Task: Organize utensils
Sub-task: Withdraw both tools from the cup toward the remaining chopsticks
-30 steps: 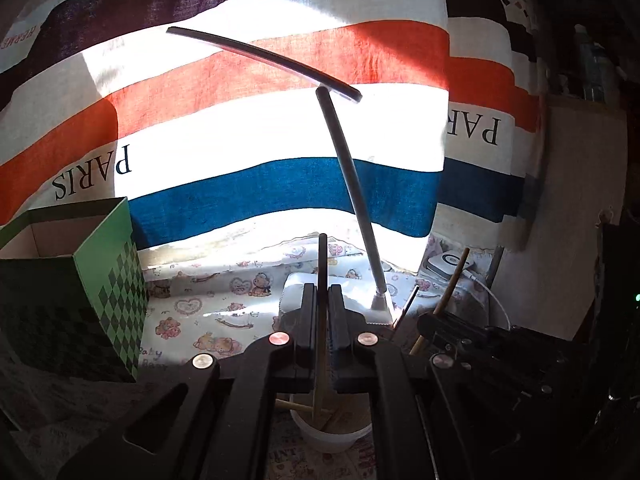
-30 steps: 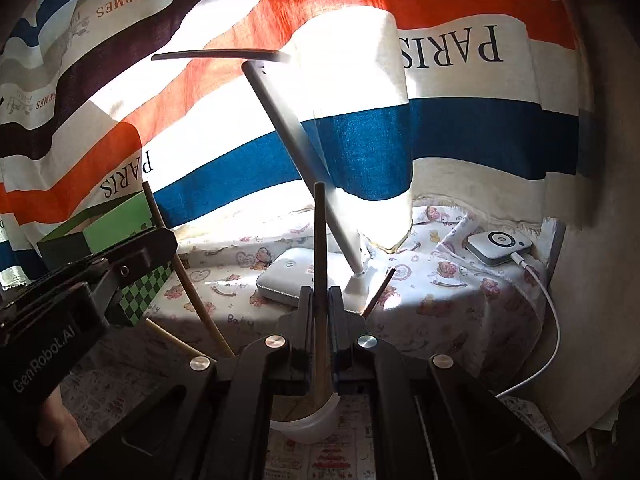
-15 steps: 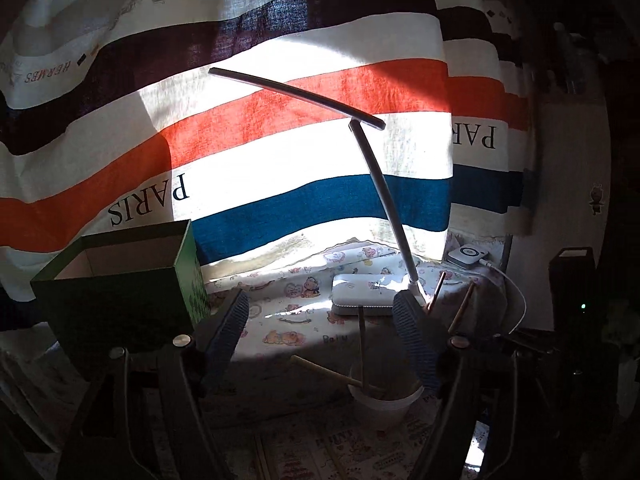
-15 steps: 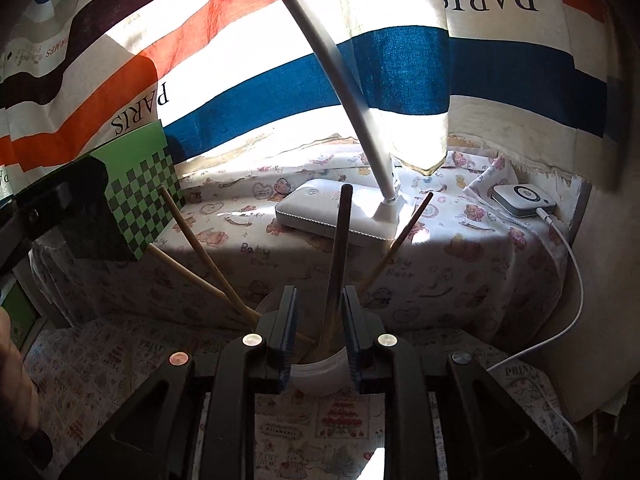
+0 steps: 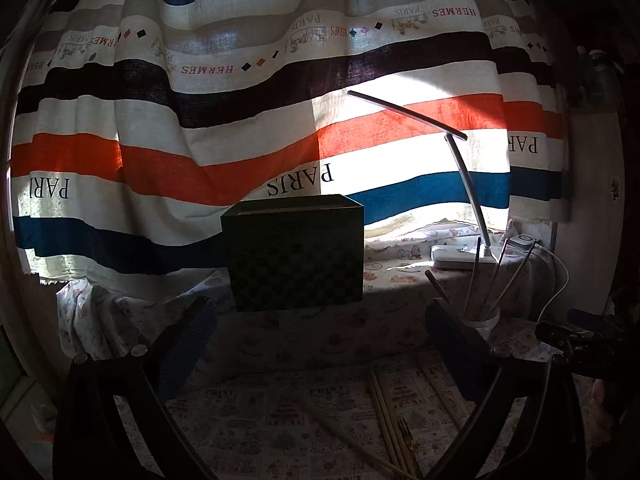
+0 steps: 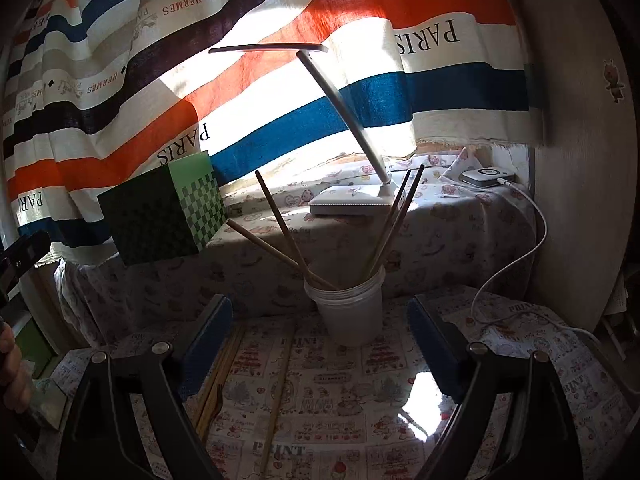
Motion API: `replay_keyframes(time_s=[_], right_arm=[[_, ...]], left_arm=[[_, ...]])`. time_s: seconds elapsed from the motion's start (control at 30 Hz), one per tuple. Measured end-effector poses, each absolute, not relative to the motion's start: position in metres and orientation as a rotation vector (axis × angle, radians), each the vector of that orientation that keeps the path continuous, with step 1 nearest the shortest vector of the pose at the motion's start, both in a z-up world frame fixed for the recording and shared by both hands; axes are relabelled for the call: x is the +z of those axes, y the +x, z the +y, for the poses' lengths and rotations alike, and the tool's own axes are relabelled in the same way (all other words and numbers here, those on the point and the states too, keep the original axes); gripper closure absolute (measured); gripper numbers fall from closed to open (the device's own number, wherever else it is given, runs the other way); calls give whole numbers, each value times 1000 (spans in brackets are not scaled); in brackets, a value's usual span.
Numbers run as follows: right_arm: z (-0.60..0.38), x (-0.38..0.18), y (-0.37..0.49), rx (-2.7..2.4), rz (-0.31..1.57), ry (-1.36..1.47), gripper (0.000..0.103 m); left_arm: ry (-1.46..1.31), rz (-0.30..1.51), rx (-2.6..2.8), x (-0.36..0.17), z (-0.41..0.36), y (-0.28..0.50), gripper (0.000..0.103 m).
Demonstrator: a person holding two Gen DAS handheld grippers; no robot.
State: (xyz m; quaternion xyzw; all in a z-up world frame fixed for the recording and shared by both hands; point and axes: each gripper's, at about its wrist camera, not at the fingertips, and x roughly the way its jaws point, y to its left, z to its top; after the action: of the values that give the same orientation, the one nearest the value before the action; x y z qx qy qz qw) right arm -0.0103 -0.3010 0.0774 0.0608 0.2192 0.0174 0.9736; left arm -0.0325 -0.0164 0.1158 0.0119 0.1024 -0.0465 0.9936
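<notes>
Both the left gripper and right gripper gape wide, holding nothing. Several wooden chopsticks stand splayed in the translucent white plastic cup. More loose wooden chopsticks and a small fork lie on the printed tablecloth in front of that cup.

The tabletop wears a printed cloth. A white plastic cup stands on it toward the far side, and loose chopsticks and a small fork lie flat at near left. Behind, a raised cloth-covered ledge carries a green checkered box, a white lamp base and a small white device.
</notes>
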Motion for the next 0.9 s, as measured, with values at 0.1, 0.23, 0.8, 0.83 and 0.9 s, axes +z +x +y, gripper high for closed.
replay_keyframes(time_s=[0.1,0.23,0.8,0.83,0.9], right_arm=[[-293,62,-14,61,512,122,13],[-283,45,-25,74,567,94,13],[-268,-13,-21,165,852,52,13],[-269,-13,-19,166,861,54,13],[-270,-15,-13,180,885,61,13]], left_arm=[[-55,260,-82,91,6,-49,0],[-138,366,-110,52,22,-58,0],[-145,591,-44,-21,8,-48,0],[-147,603,-40,-21,8,-46,0],[-157,610,-50,-21,9,-42,0]])
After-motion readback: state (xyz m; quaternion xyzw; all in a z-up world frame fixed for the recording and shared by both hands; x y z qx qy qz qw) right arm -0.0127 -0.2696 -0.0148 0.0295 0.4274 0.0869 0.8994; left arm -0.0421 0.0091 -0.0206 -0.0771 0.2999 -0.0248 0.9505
